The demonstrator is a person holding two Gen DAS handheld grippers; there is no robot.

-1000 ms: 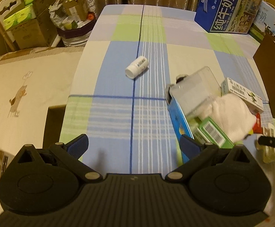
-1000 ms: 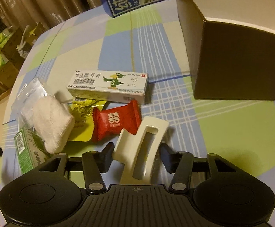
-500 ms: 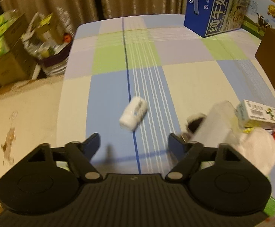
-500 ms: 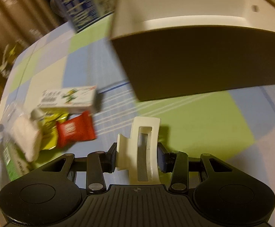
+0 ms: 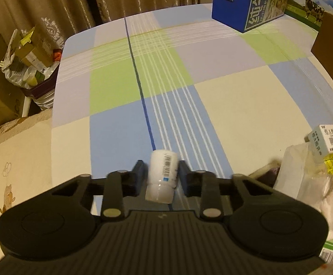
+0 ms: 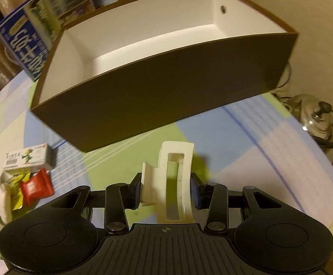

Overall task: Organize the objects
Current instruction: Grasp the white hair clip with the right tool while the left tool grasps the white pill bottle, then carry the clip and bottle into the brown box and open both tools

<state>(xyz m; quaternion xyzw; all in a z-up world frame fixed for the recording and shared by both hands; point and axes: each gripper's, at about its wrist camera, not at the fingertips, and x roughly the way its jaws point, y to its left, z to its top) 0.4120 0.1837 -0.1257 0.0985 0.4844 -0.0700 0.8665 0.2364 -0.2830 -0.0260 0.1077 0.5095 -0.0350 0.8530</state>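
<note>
Left gripper (image 5: 161, 176) has its jaws closed in on a small white pill bottle (image 5: 162, 178), one finger on each side of it, cap end pointing back at the camera. It's a bit blurry, so I can't tell if the bottle is off the checked tablecloth (image 5: 143, 73) or resting on it. Just to the right of that gripper there's a messy pile: something white and cloth-like (image 5: 331, 197), a clear plastic piece (image 5: 297, 167), and a bit farther a white ointment box (image 5: 329, 141) with a green cartoon bird on it. Way at the far right of the table stands a blue milk carton case (image 5: 242, 2).

Right gripper (image 6: 165, 190) is clamped on a cream-coloured plastic hair claw clip (image 6: 174, 183), which sticks out forward between the fingers. It's over the green patch of the cloth, close in front of the brown storage box (image 6: 166, 87), on the near side of the box's front wall. The box is open on top, white inside, and what I can see of the inside looks bare. Off to the near left of it sit a red candy wrapper (image 6: 37, 189) and a yellow packet (image 6: 17, 192), touching each other, with the ointment box right behind them. Far right, off the table, there's a metal pot with a glass lid (image 6: 315, 119).
</note>
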